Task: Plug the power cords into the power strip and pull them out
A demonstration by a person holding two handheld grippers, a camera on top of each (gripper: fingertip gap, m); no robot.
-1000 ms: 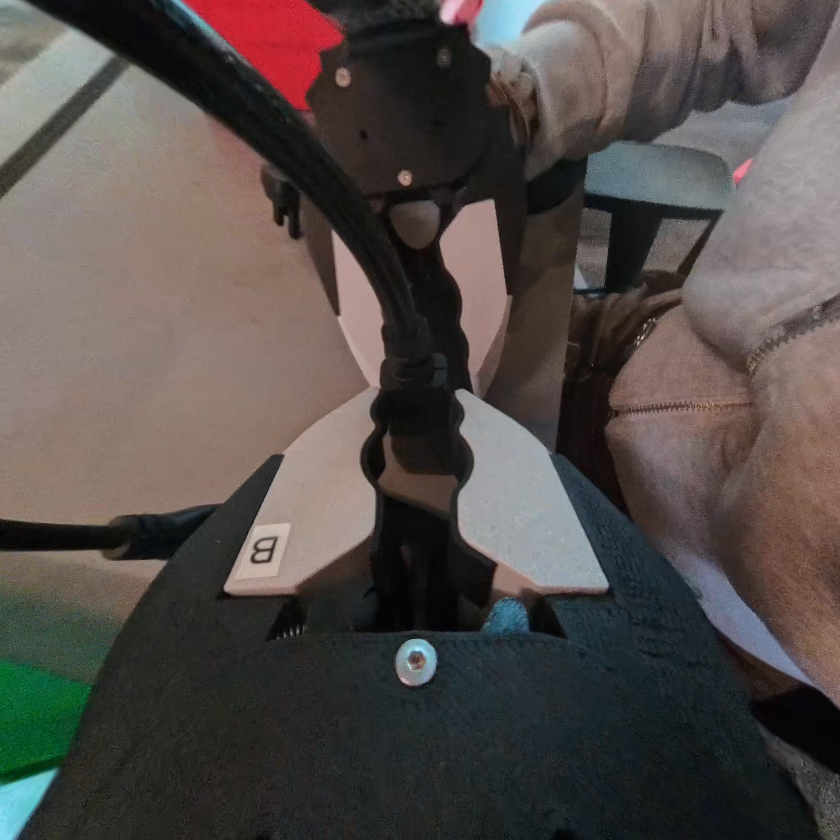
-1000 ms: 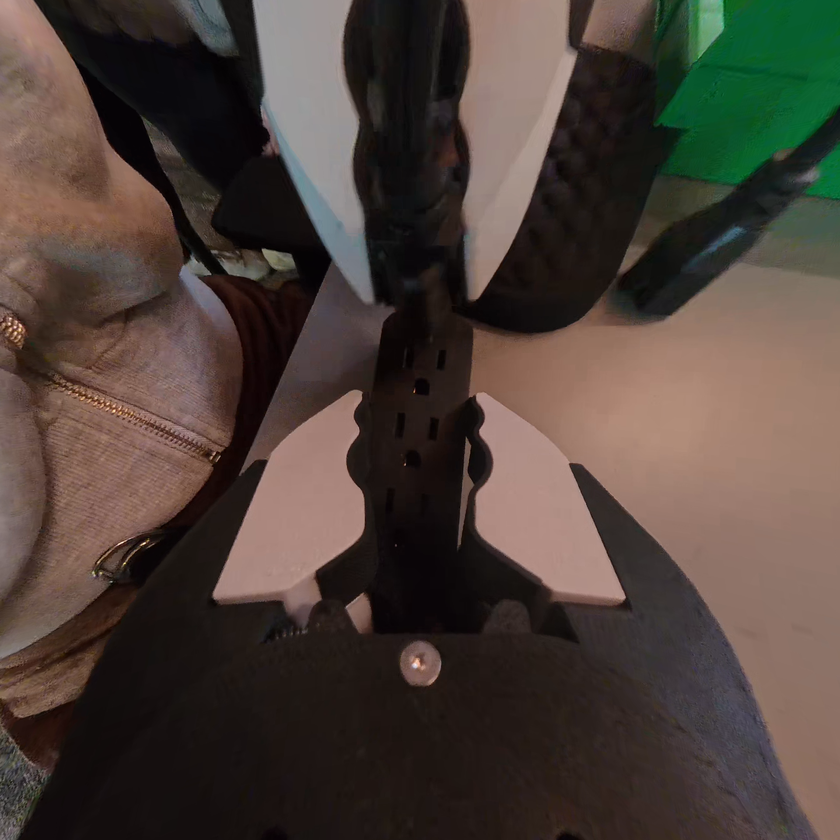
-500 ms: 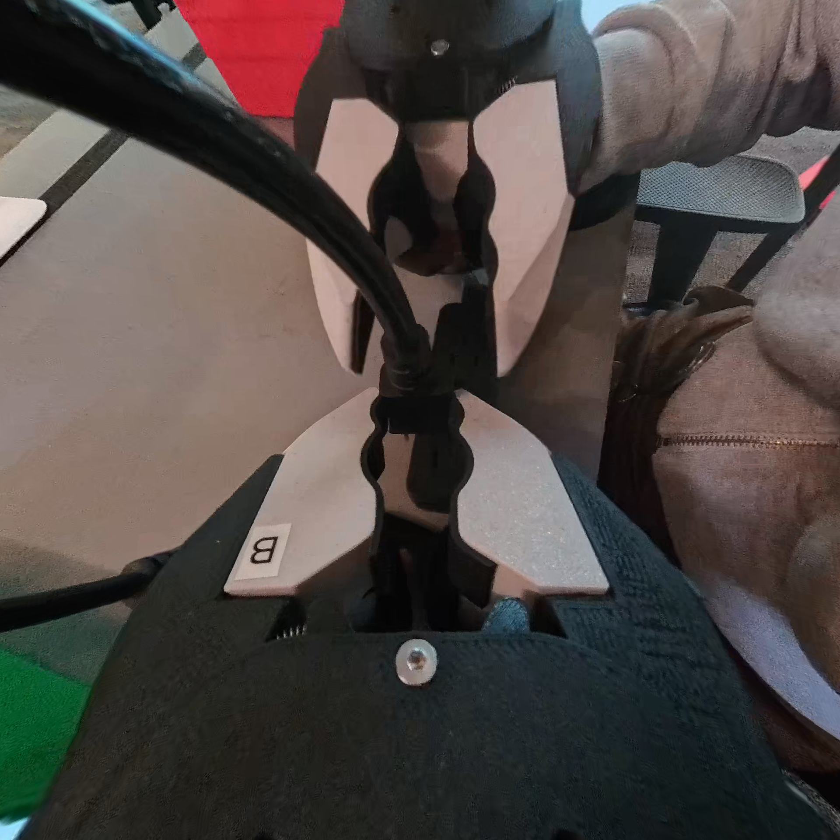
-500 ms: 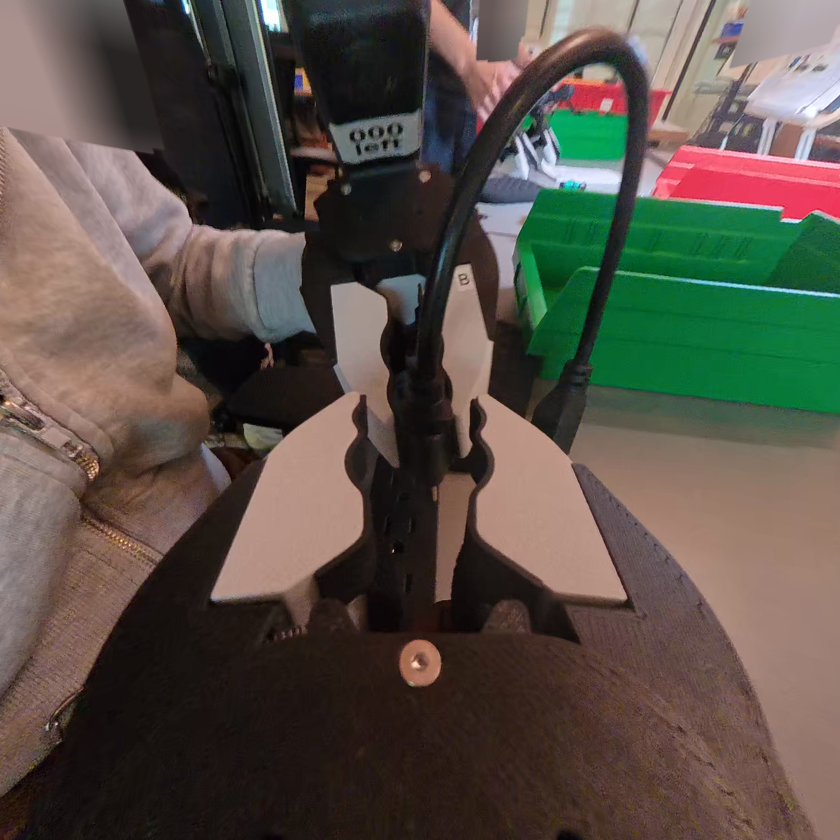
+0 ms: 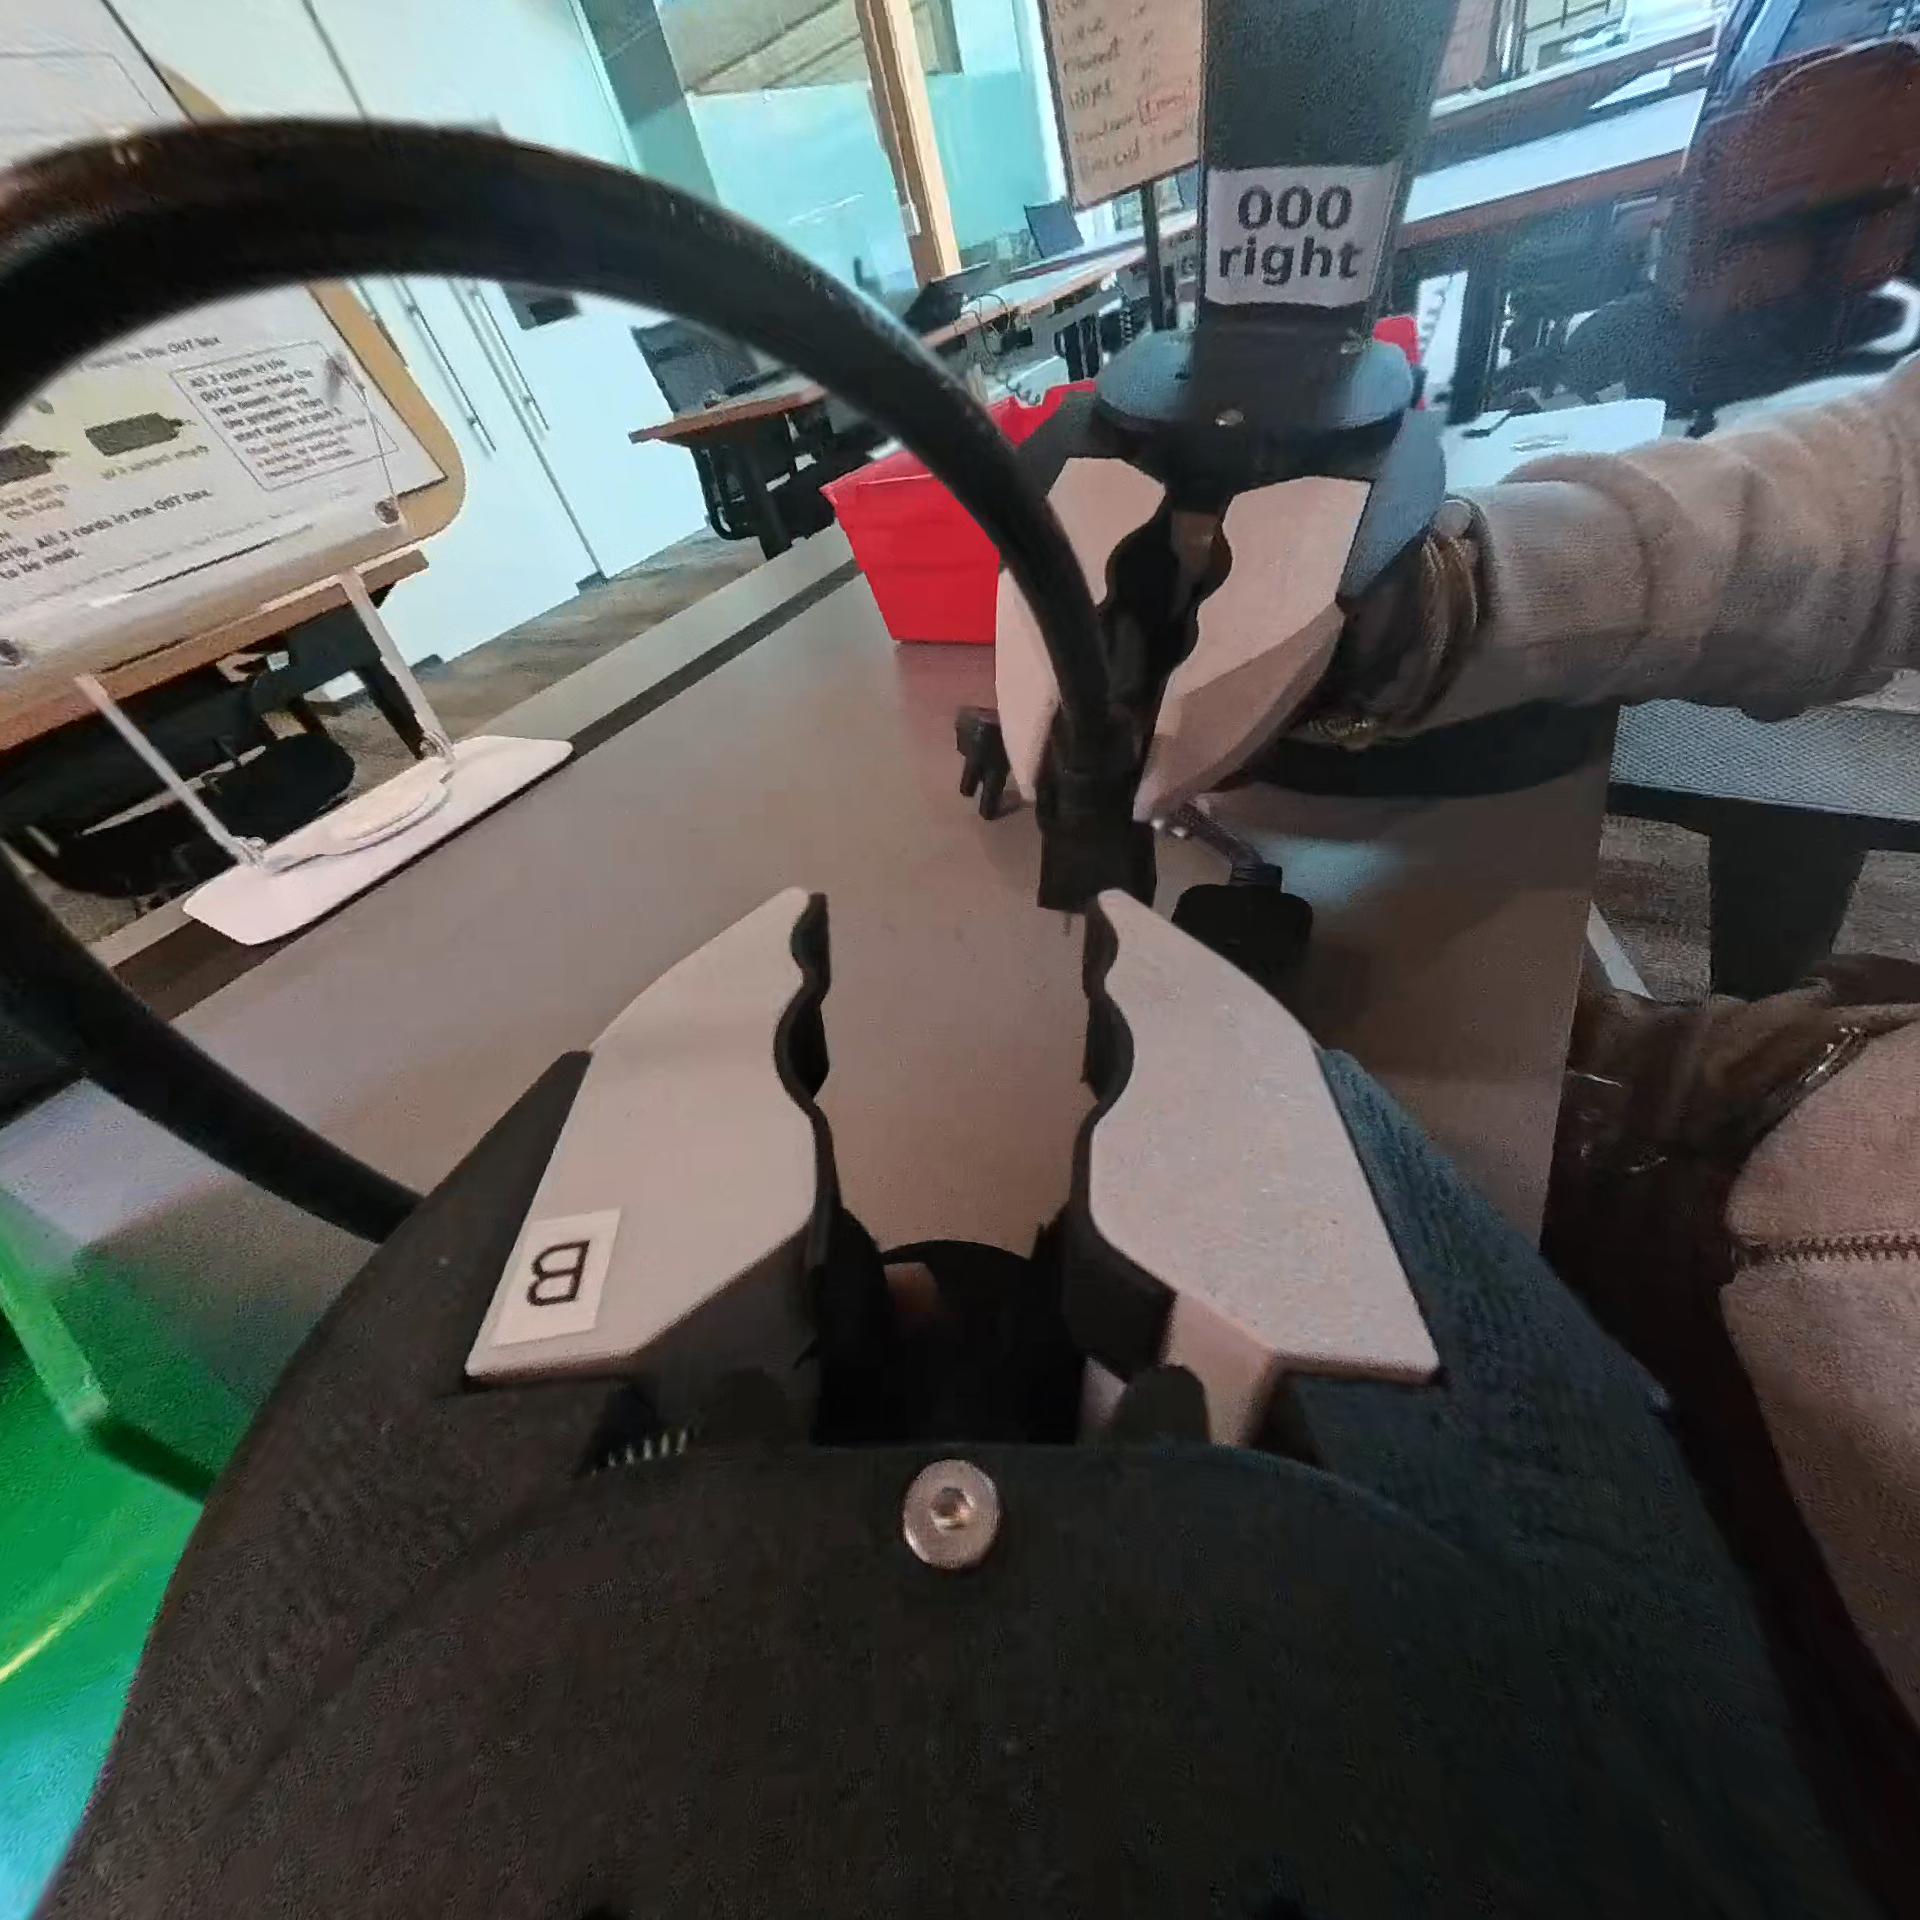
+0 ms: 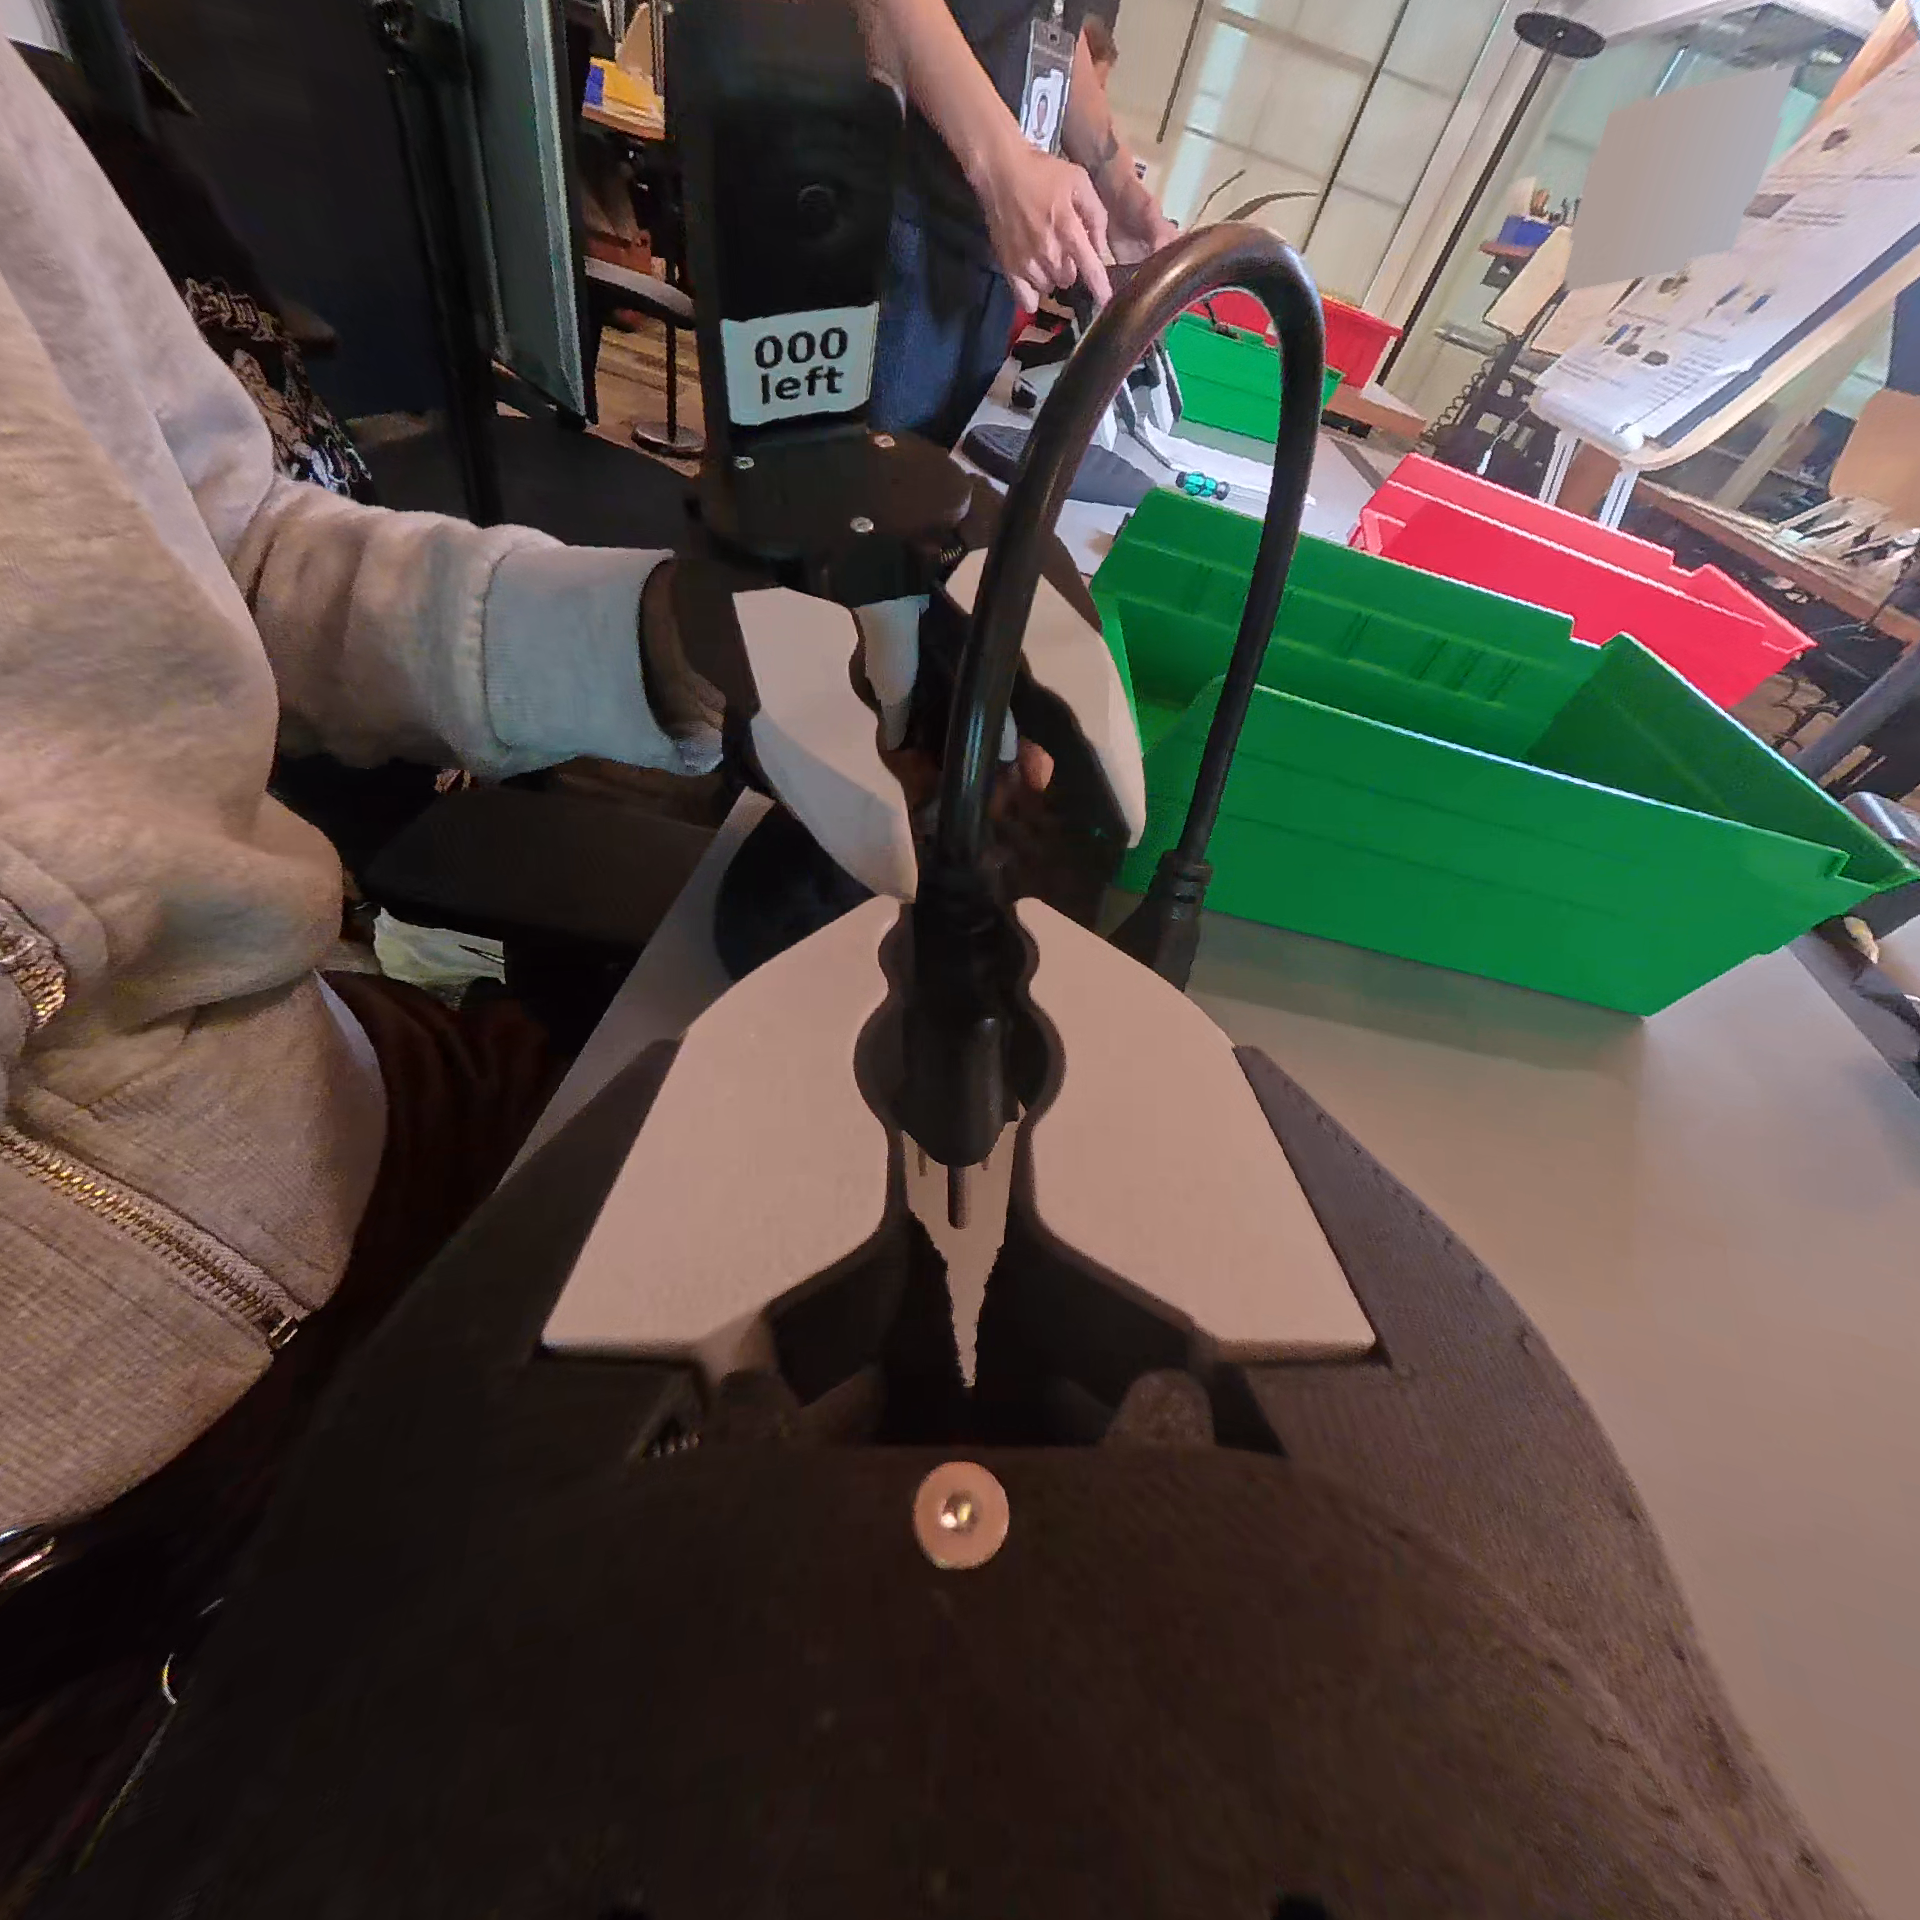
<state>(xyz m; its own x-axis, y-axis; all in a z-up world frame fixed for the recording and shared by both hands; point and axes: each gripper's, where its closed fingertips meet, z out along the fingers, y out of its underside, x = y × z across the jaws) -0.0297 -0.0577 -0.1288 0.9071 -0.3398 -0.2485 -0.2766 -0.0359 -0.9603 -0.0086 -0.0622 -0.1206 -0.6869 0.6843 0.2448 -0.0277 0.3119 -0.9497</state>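
Observation:
My right gripper [image 6: 958, 920] is shut on the black plug [image 6: 951, 1049] of a thick black power cord [image 6: 1226, 270]. The plug's prongs point back toward the camera. The cord arcs up and over, and its other end [image 6: 1179, 904] hangs down to the table by a green bin. My left gripper [image 5: 951, 914] is open and empty, just in front of the plug [image 5: 1086, 842] held by the right gripper [image 5: 1091, 800]. In the right wrist view the left gripper [image 6: 1013, 842] faces me, jaws apart around the cord. The power strip does not show clearly in either view.
A green bin [image 6: 1455, 790] and a red bin [image 6: 1558, 561] stand on the grey table [image 6: 1558, 1195]. The red bin [image 5: 914, 561] and a sign stand [image 5: 208, 436] show in the left wrist view. A small black plug [image 5: 982, 753] lies on the table [image 5: 623, 831]. A person [image 6: 1039, 208] stands behind. My two grippers' fingertips are within a few centimetres of each other.
My left gripper has opened and let go of the plug. My right gripper held the power strip before and now holds the plug alone. Both views have tilted up.

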